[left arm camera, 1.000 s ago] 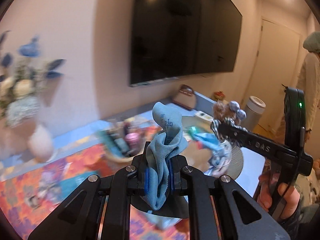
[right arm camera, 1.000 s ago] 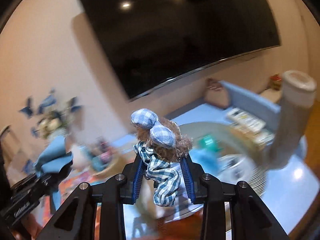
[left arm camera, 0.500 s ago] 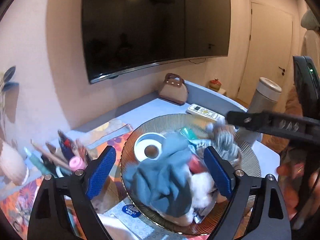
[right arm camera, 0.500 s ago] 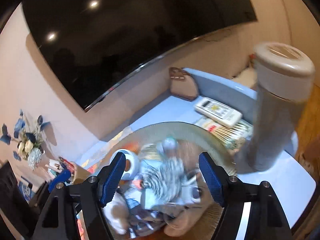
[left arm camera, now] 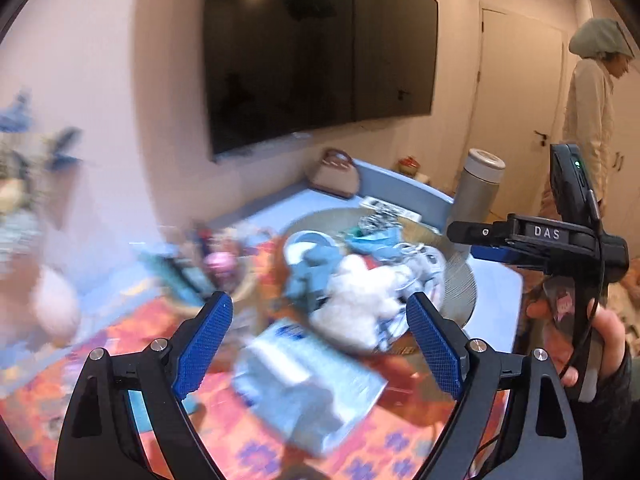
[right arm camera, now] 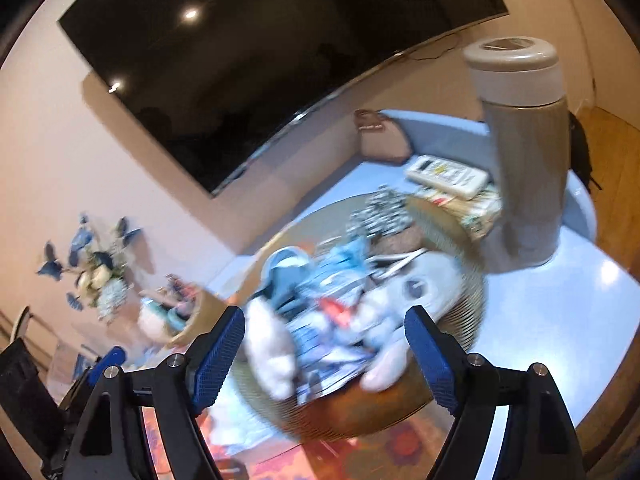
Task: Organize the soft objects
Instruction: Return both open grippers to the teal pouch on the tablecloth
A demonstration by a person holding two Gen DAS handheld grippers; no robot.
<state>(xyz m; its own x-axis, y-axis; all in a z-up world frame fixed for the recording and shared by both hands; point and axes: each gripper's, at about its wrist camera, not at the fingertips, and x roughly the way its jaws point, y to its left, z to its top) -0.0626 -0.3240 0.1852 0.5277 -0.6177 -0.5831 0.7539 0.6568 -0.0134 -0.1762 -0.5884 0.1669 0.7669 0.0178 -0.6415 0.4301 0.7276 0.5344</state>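
A round amber ribbed plate (left arm camera: 460, 280) (right arm camera: 384, 412) on the table holds a heap of soft things: a white plush toy (left arm camera: 360, 288) (right arm camera: 268, 348), a blue cloth (left arm camera: 316, 264) (right arm camera: 288, 276), a checked doll (right arm camera: 380, 212) at the far rim. My left gripper (left arm camera: 320, 340) is open and empty, above the plate's near side. My right gripper (right arm camera: 324, 356) is open and empty over the heap; it also shows in the left wrist view (left arm camera: 480, 240), right of the plate. Both views are blurred.
A tall grey flask (right arm camera: 524, 152) (left arm camera: 480, 184) stands right of the plate. A remote (right arm camera: 448, 174) and a small brown bag (right arm camera: 380, 136) lie behind it. A basket of small items (right arm camera: 180, 308) and a flower vase (right arm camera: 100, 272) stand left. A person (left arm camera: 592, 112) stands at far right.
Both grippers opened and dropped the blue cloth and the checked doll onto the plate's heap. Since then both have pulled back and up a little, still open.
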